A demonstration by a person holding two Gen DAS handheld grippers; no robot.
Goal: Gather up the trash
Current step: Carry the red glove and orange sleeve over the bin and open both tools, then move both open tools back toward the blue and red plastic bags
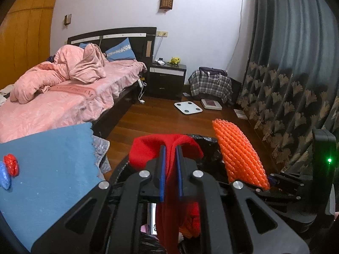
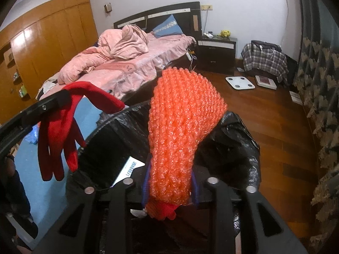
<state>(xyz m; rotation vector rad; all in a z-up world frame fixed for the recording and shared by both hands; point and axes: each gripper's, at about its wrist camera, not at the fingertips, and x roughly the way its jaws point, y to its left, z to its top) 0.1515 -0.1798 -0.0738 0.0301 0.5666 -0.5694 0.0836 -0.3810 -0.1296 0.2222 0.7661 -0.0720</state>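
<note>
My left gripper is shut on a red glove, which hangs down between its blue pads over the black trash bag. The glove and left gripper also show at the left of the right wrist view. My right gripper is shut on an orange foam net sleeve, held upright over the open bag. The sleeve shows at the right of the left wrist view. A white paper lies inside the bag.
A blue cloth surface at left carries a red crumpled piece and a blue piece. A bed with pink bedding stands behind. Wooden floor holds a white scale. Dark curtain is at right.
</note>
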